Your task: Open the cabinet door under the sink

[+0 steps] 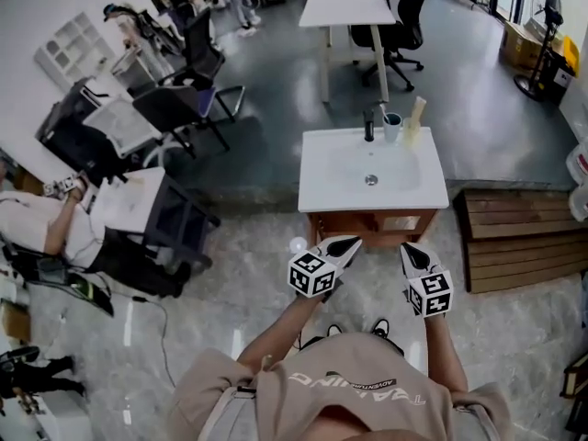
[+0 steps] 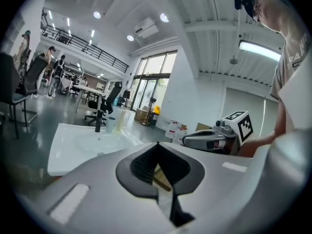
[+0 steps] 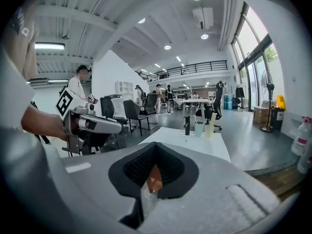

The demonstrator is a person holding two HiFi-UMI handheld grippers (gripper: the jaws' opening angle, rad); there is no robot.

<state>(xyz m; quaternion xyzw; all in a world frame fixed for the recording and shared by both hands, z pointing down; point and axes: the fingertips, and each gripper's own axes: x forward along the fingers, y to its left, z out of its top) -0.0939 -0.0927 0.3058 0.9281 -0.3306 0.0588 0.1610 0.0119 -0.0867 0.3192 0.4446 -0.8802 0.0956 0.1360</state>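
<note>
— Head view: where's the cabinet door?
— Under the white sink, beyond both grippers. It looks shut, and nothing touches it.
— Why hold them there?
— Lining up for the door, I'd judge. The left gripper and right gripper hover side by side on its near side, pointing almost level at it, with jaws clenched on nothing.

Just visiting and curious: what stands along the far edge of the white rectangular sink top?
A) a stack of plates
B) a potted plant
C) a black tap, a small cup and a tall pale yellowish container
C: the head view shows a black tap, a small cup and a tall pale yellowish container side by side behind the basin of the white rectangular sink top.
</note>
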